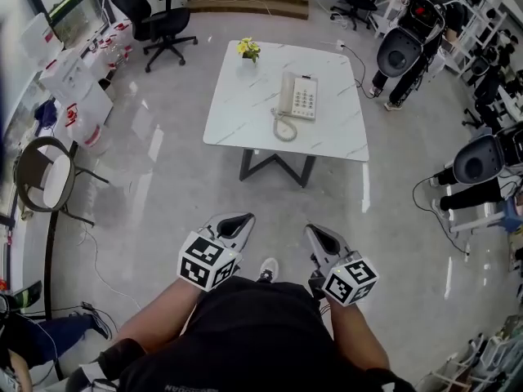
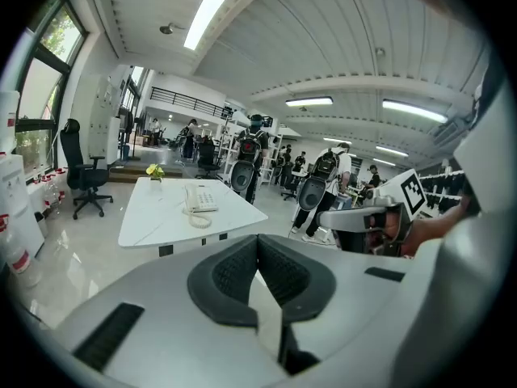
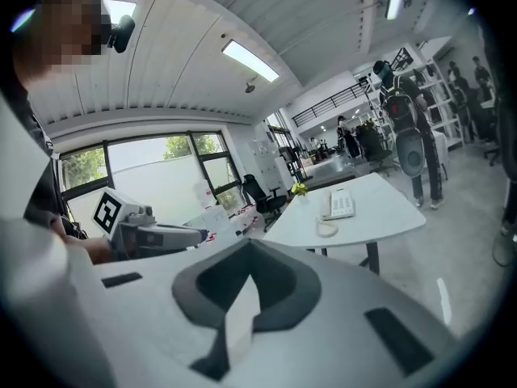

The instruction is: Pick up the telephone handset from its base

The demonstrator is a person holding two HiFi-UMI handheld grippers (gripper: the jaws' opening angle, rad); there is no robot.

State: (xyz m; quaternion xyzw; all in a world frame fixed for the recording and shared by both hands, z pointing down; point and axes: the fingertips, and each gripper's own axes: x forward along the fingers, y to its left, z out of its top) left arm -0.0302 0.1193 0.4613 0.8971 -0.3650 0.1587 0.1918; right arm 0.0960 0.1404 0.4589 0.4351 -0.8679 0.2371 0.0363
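Left hand-held gripper [image 1: 243, 218], right hand-held gripper [image 1: 312, 230]: closed, empty; head view alone shows shoe [image 1: 268, 268].

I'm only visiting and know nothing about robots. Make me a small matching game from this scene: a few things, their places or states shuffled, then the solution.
Things:
1. telephone
2. yellow flowers
3. black office chair
4. right gripper

Places or states:
A. on the floor, beyond the white table
B. near the table's middle
C. shut and empty, short of the table
D. at the table's far left corner

Pairs: 1-B, 2-D, 3-A, 4-C
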